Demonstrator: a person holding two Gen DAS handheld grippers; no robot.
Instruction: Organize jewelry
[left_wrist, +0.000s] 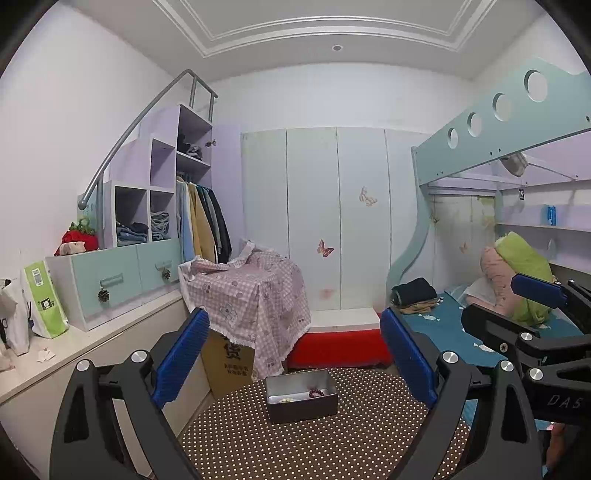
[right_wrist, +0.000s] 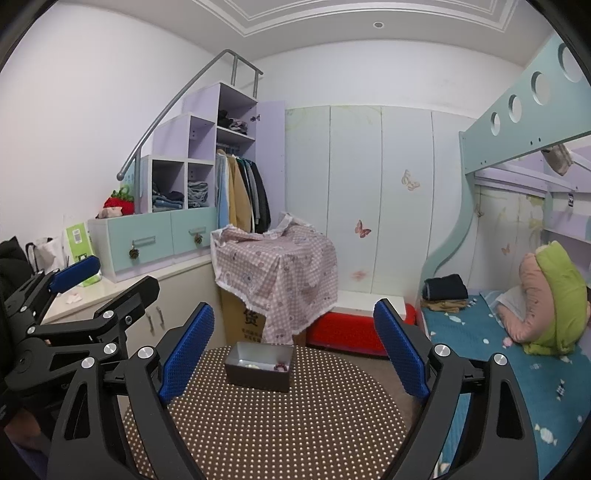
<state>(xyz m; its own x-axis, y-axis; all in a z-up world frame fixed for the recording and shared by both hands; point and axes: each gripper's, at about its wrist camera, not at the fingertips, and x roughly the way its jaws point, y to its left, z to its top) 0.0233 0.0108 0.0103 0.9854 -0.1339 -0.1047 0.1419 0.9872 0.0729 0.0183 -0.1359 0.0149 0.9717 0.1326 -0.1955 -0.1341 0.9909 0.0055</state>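
A grey metal box (left_wrist: 301, 395) stands on a round brown dotted table (left_wrist: 332, 443). Inside it lie a dark red bead bracelet (left_wrist: 316, 392) and a pale bead bracelet (left_wrist: 285, 400). The box also shows in the right wrist view (right_wrist: 258, 366), with the red bracelet (right_wrist: 280, 366) and the pale one (right_wrist: 255, 365). My left gripper (left_wrist: 295, 354) is open and empty, held above the table before the box. My right gripper (right_wrist: 293, 347) is open and empty, beside it to the right. Each gripper shows at the other view's edge.
A cardboard box under a pink checked cloth (left_wrist: 251, 295) stands behind the table, with a red stool (left_wrist: 340, 347) next to it. A bed with a blue sheet (right_wrist: 517, 354) runs along the right. A white counter (left_wrist: 55, 354) with bags runs along the left.
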